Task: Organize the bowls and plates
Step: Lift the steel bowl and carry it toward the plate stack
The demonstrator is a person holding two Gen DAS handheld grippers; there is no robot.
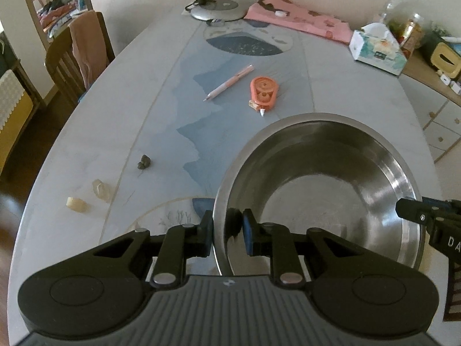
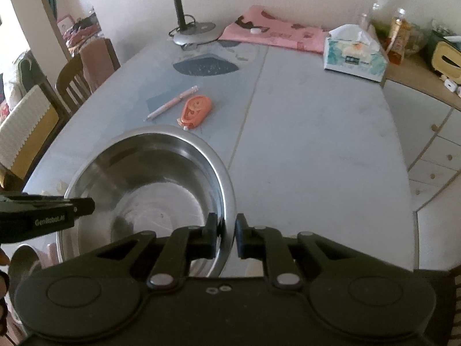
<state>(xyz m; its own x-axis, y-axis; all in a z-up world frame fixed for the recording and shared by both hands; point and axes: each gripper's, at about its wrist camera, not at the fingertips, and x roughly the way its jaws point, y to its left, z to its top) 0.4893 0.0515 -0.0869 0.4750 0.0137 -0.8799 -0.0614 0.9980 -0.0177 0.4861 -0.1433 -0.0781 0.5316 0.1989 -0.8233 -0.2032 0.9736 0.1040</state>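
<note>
1. Chair [image 1: 77, 66] with a pinkish cloth over its back stands at the table's left edge.
2. Small bits near the left edge, toward the near end: two pale curled scraps [image 1: 86, 199] and a dark lump [image 1: 145, 161].
3. Left gripper [image 1: 227, 233]: fingers clamped on the left part of the steel bowl's rim, one finger outside the wall, the other inside. The narrow gap between them is filled by the rim.
4. Steel bowl [image 1: 331, 173], large and empty, sits at the near end of the table [image 1: 360, 95] between the two grippers. Whether its base touches the table or is lifted, cannot tell.
5. Right gripper [image 2: 226, 239]: fingers clenched on the bowl's right rim, one inside, one outside. Its tip also shows at the right edge of the left wrist view.
6. Low in the left corner of the right wrist view, a second metal dish [image 2: 24, 259] is partly visible, mostly hidden.
7. Pink pen [image 1: 229, 83] and orange correction-tape dispenser [image 1: 263, 92] lie mid-table just beyond the bowl's far rim, beside each other, apart from the bowl.
8. Far edge: lamp base [image 1: 219, 10] with a dark neck, then a pink cloth [image 1: 302, 18] to its right.
9. Far right corner: tissue box [image 1: 377, 52]; behind it jars and clutter on a side cabinet, too blurred to name.
</note>
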